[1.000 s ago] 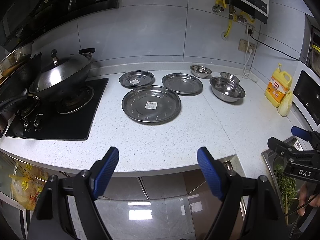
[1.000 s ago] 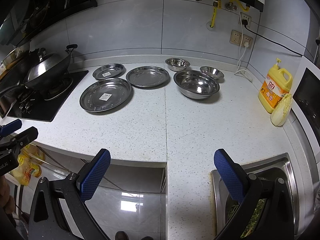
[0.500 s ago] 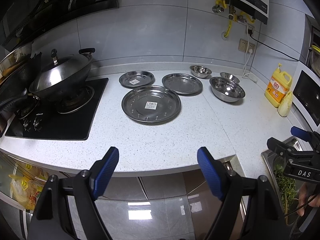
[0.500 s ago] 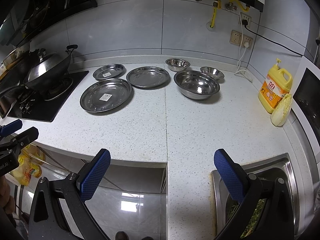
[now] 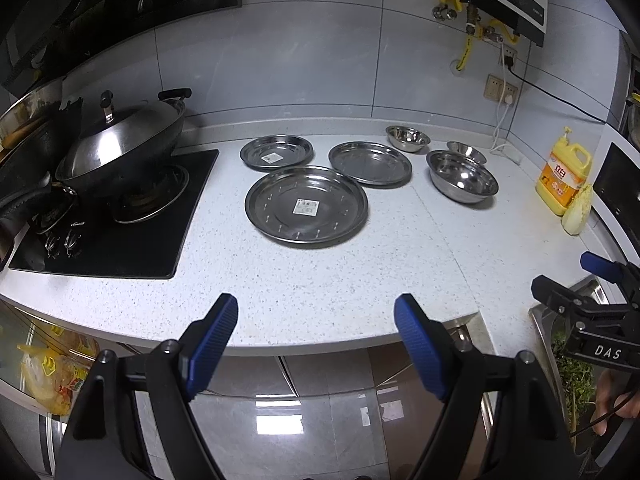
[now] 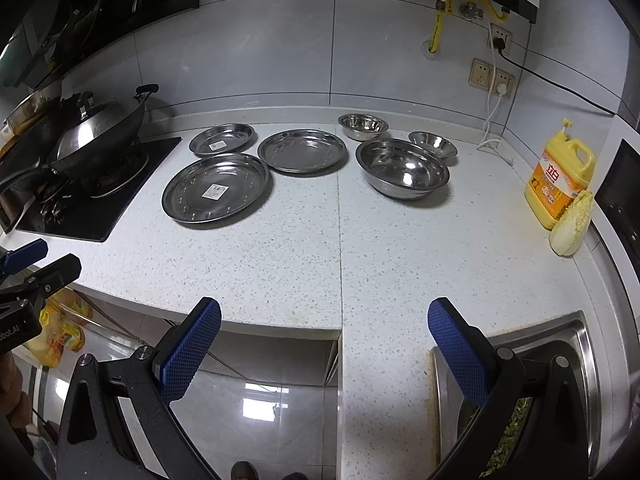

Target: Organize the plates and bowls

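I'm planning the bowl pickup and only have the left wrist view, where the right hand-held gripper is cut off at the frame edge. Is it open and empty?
Observer: Yes. The right hand-held gripper is wide open, with nothing between its blue pads.
Operator: What lies ahead of it?
Observer: Bare countertop, then the large bowl further back, roughly in line with the gap between its fingers.
Operator: And below it?
Observer: Its right finger overlaps the corner of the sink. Its left finger sits past the counter's front edge, over the floor.
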